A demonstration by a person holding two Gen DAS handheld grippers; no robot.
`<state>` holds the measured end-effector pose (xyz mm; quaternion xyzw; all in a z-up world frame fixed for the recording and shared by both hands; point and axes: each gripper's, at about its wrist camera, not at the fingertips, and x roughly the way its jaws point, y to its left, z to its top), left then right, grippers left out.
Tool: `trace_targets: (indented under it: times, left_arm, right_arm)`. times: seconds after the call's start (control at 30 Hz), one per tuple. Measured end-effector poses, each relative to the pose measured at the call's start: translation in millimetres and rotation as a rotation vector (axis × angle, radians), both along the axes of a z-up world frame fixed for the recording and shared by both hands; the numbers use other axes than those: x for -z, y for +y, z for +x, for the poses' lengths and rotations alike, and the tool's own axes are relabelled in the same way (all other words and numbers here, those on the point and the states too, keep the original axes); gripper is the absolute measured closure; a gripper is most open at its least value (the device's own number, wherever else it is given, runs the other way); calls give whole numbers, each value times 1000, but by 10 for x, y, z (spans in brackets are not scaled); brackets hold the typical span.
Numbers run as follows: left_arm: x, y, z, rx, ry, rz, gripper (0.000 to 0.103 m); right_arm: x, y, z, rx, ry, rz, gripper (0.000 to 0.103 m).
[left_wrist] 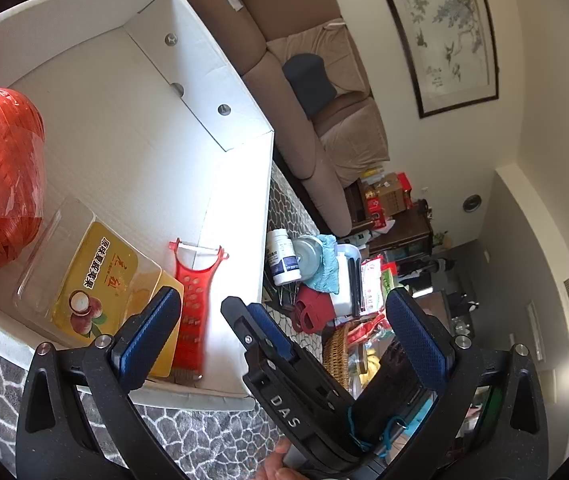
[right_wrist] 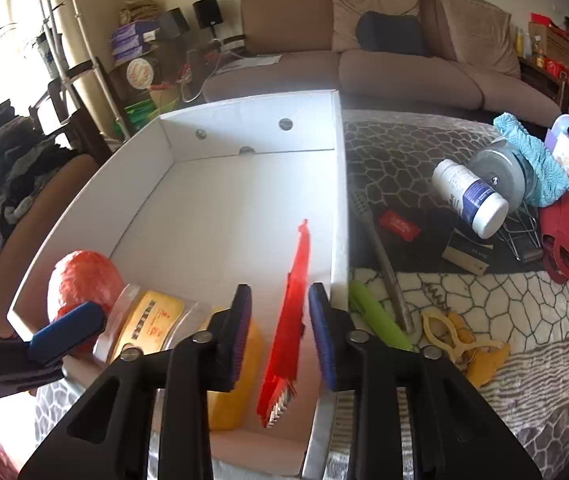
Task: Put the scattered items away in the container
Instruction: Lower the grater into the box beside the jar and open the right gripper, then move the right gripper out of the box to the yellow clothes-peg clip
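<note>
A white cardboard box (right_wrist: 337, 168) lies on the patterned cloth. In it are a red twine ball (right_wrist: 84, 280), a yellow pack in clear plastic (right_wrist: 152, 320) and a red plastic peeler (right_wrist: 289, 312). My right gripper (right_wrist: 280, 332) hangs over the box's near right corner, open. The peeler stands tilted between its pads with a gap on each side. My left gripper (left_wrist: 284, 298) is wide open and holds nothing. Its left finger (left_wrist: 152, 332) is above the yellow pack (left_wrist: 96, 280), beside the peeler (left_wrist: 194, 300).
Right of the box lie a white pill bottle (right_wrist: 472, 196), a metal utensil (right_wrist: 380, 248), a green tool (right_wrist: 376, 320), a yellow corkscrew (right_wrist: 452, 336), a red pouch (right_wrist: 398, 226) and a blue cloth (right_wrist: 536, 160). A brown sofa (right_wrist: 404, 72) stands behind.
</note>
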<state>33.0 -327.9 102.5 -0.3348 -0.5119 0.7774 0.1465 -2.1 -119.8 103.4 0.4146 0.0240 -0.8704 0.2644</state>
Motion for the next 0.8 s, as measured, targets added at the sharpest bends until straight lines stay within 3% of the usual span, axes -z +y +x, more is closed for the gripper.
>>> trace_targets:
  times: [0.1, 0.2, 0.37, 0.53, 0.67, 0.8]
  left_arm:
    - [1, 2, 7, 4, -3, -5, 0]
    - [-5, 26, 4, 12, -10, -19, 0]
    - [-36, 103, -11, 22, -31, -79, 0]
    - [-111, 276, -35, 51, -49, -190, 0]
    - [-215, 481, -43, 80, -45, -313, 0]
    - [-264, 724, -56, 136, -31, -387, 0]
  right_arm:
    - [-70, 54, 87, -38, -5, 18, 66]
    - [-137, 134, 145, -49, -7, 21, 51]
    - [-177, 279, 206, -69, 2, 32, 49]
    - [-98, 517, 178, -51, -6, 51, 43]
    - [14, 819, 62, 0, -30, 42, 42]
    - [111, 1117, -39, 39, -38, 41, 42]
